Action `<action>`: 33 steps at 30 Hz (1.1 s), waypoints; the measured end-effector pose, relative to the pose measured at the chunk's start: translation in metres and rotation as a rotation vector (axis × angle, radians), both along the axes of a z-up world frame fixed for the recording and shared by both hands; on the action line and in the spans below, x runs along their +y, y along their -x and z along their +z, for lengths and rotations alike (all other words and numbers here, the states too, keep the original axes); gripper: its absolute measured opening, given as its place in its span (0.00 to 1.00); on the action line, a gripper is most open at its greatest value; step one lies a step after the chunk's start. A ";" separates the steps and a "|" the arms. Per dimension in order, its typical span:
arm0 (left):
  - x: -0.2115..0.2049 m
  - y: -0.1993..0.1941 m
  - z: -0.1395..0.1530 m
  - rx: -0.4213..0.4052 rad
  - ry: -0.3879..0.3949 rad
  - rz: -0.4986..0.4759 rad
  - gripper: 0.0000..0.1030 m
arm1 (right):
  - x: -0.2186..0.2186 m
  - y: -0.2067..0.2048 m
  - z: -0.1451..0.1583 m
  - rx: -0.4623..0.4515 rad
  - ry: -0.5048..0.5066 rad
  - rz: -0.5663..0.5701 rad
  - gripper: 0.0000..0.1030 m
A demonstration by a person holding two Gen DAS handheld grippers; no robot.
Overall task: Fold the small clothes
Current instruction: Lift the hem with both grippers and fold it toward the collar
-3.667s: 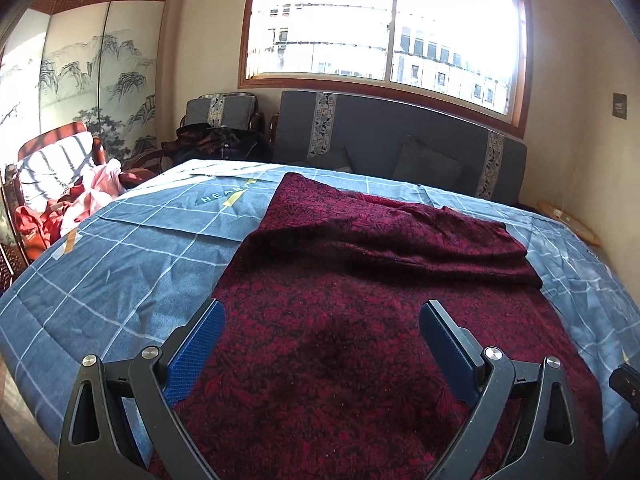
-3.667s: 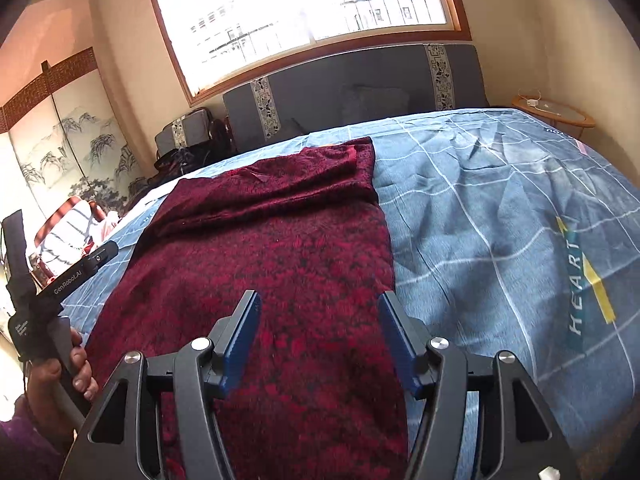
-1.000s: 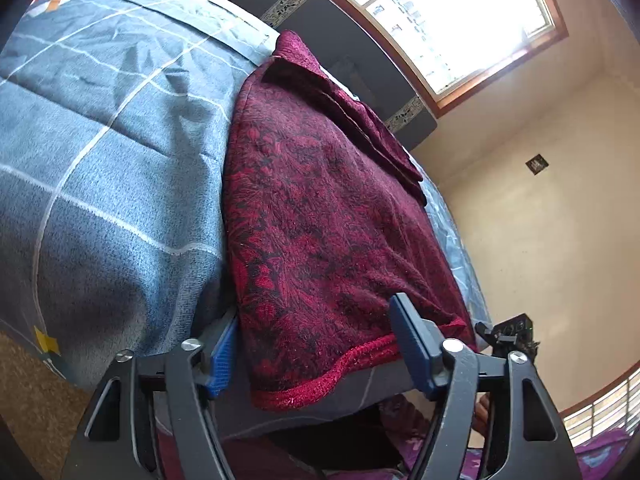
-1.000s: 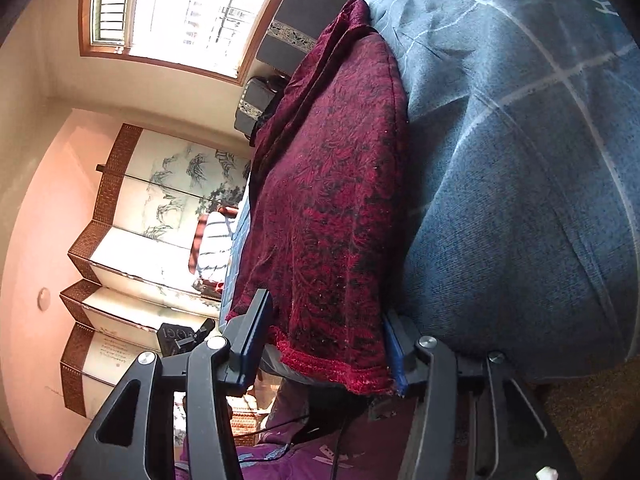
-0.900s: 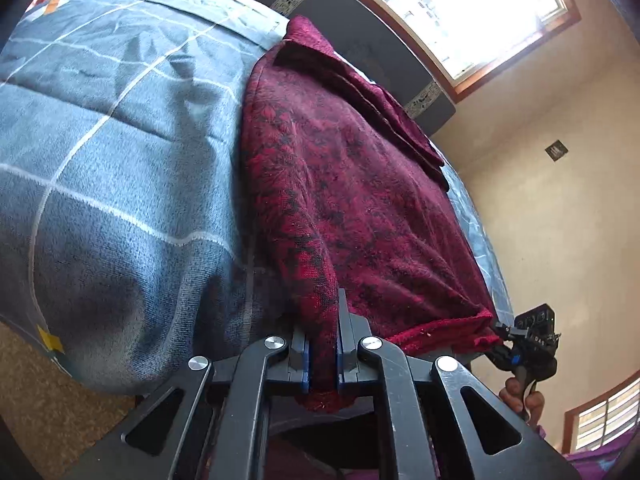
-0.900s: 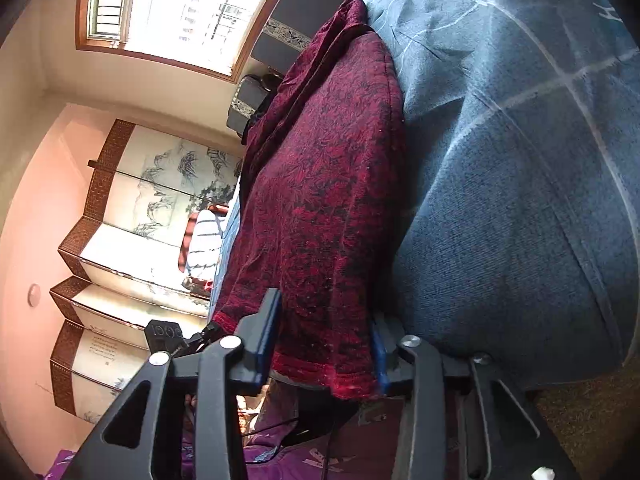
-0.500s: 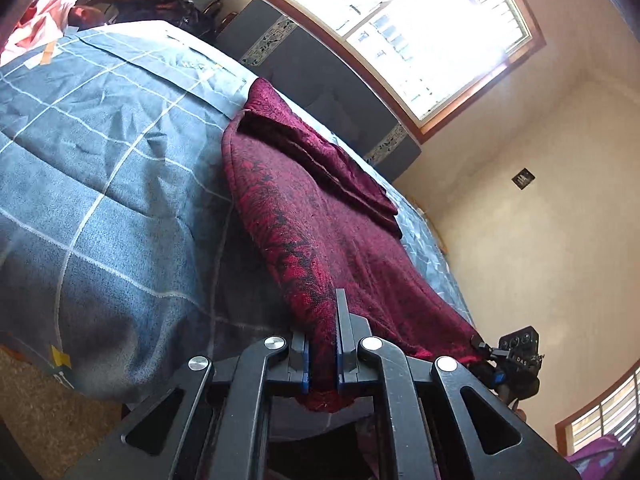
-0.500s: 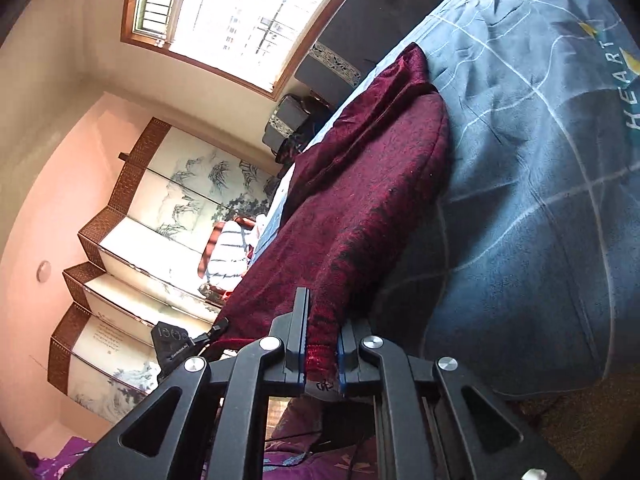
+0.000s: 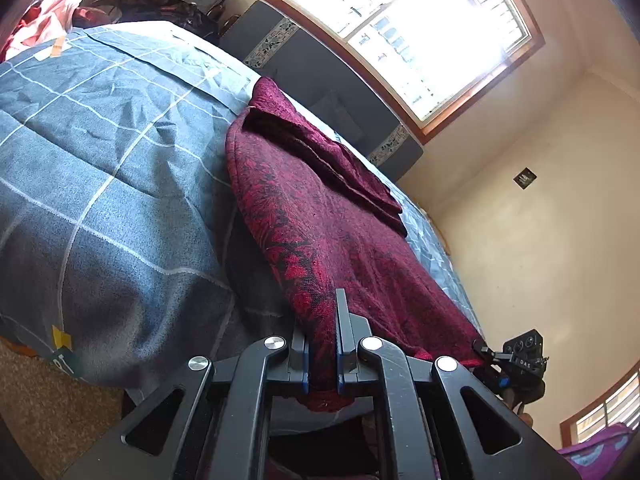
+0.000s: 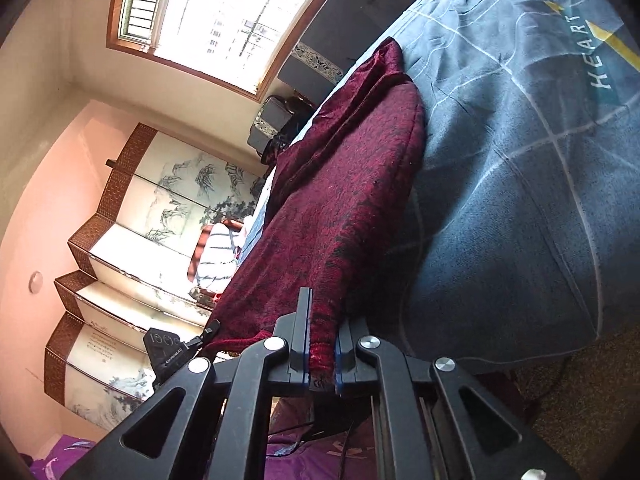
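Note:
A dark red patterned garment point(image 9: 320, 208) lies lengthwise on the blue checked bed point(image 9: 100, 168), its far end folded over. My left gripper point(image 9: 320, 340) is shut on the garment's near left hem corner and holds it raised off the bed edge. My right gripper point(image 10: 320, 344) is shut on the near right hem corner of the garment point(image 10: 352, 168), also raised. The hem hangs stretched between both grippers. The right gripper shows at the lower right of the left wrist view point(image 9: 516, 364).
A dark sofa point(image 9: 320, 68) stands under the window behind the bed. A painted folding screen point(image 10: 132, 240) and a chair with clothes point(image 10: 216, 256) stand to the left. Brown carpet point(image 9: 48, 408) lies below the bed edge.
Both grippers went from open over the garment to shut on its near hem corners at the bed edge. In the last half second both lifted the hem slightly higher.

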State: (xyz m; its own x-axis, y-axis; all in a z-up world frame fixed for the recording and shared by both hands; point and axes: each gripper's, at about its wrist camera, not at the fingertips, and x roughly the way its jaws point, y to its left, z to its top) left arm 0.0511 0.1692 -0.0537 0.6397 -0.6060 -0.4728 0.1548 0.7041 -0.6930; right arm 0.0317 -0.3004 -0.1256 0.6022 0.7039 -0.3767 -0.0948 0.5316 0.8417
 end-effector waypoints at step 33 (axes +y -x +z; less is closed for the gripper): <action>0.013 -0.041 0.079 -0.188 0.057 0.019 0.08 | -0.044 -0.056 0.088 -0.150 -0.136 0.012 0.08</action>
State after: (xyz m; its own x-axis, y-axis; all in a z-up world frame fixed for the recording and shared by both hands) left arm 0.0918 0.1825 0.0252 0.7253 -0.6151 -0.3091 0.2722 0.6687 -0.6920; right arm 0.0879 -0.3446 -0.0373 0.6355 0.7496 -0.1849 -0.2300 0.4124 0.8815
